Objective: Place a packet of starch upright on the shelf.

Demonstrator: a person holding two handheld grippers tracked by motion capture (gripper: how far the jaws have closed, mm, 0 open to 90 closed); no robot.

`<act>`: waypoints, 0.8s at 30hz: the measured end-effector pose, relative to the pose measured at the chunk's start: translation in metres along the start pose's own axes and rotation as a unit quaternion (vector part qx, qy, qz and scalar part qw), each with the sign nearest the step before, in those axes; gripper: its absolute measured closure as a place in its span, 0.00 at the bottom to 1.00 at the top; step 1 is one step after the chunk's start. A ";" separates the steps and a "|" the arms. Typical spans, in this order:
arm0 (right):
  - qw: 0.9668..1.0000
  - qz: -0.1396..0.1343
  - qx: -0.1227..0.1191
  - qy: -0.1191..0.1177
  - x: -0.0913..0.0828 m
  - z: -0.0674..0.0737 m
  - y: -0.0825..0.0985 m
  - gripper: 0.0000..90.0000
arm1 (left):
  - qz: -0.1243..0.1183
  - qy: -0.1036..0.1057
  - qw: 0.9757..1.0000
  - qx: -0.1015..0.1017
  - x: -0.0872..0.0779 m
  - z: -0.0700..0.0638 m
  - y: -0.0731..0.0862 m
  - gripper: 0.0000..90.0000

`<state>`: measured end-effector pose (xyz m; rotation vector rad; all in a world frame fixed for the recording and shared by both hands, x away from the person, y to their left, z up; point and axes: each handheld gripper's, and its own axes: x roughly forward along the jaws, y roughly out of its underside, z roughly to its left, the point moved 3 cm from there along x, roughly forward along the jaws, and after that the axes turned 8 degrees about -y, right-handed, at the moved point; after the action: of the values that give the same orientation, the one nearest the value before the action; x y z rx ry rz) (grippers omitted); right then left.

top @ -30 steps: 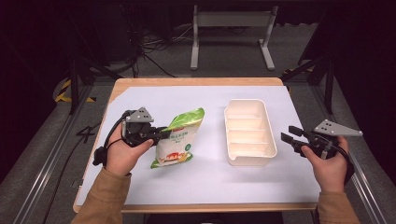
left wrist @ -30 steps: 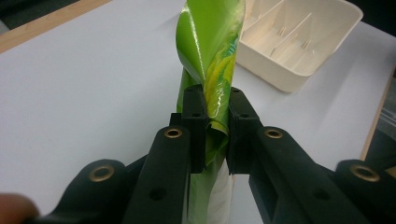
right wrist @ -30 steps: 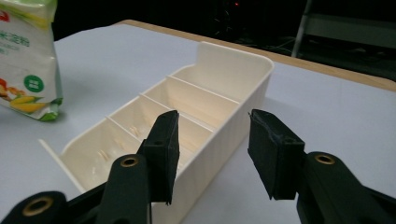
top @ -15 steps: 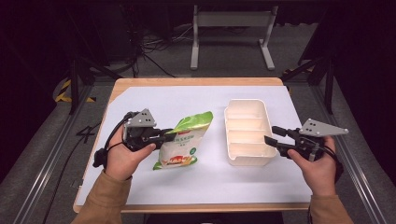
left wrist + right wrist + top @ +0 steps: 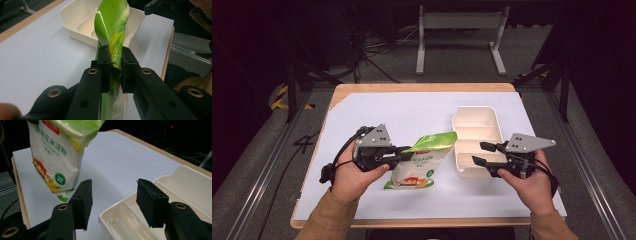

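My left claw (image 5: 404,152) is clenched on the bag (image 5: 419,162), its pads pinching the green top edge of the bag (image 5: 111,30). In the left gripper view that edge runs up between my two black pads, folded and twisted above them. The bag hangs tilted from this grip, its white printed face turned toward me in the high view, its bottom low over the white sheet that covers the desk (image 5: 377,117). The bag's top corner reaches toward the tray's near-left side.

Just right of the bag sits the cream tray (image 5: 477,132), a long tray split by cross walls into compartments. It rests on the white sheet, its long side running away from me.

My right claw (image 5: 479,153) is released and grasps nothing. Its jaws have just been opening, and they stand apart with the tray's near-left corner (image 5: 120,220) below the gap between them. One pad (image 5: 83,202) sits over the bare sheet outside the tray, the other over the tray's near compartment. In the right gripper view the bag (image 5: 53,157) hangs beyond that pad, well clear of it. My right hand (image 5: 529,182) holds the claw level, pointing left toward the bag.
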<state>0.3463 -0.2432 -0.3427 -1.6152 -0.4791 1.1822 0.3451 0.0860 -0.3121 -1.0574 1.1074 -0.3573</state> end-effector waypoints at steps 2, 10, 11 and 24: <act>1.000 0.001 -0.004 -0.007 0.004 0.003 -0.001 0.52 | 0.003 0.004 1.000 0.011 0.003 -0.005 -0.001 0.90; 0.999 0.011 -0.015 -0.028 0.016 0.013 -0.003 0.51 | 0.001 0.028 0.999 0.029 0.011 -0.020 -0.005 0.90; 0.999 0.014 -0.015 -0.031 0.018 0.015 -0.003 0.50 | 0.002 0.030 0.999 0.031 0.012 -0.022 -0.005 0.90; 0.996 0.032 -0.023 -0.082 0.034 0.027 -0.002 0.50 | -0.005 0.036 0.999 0.040 0.015 -0.029 -0.007 0.90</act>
<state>0.3381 -0.2029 -0.3563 -1.5897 -0.5662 1.3678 0.3286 0.0570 -0.3166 -0.9865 1.1440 -0.4473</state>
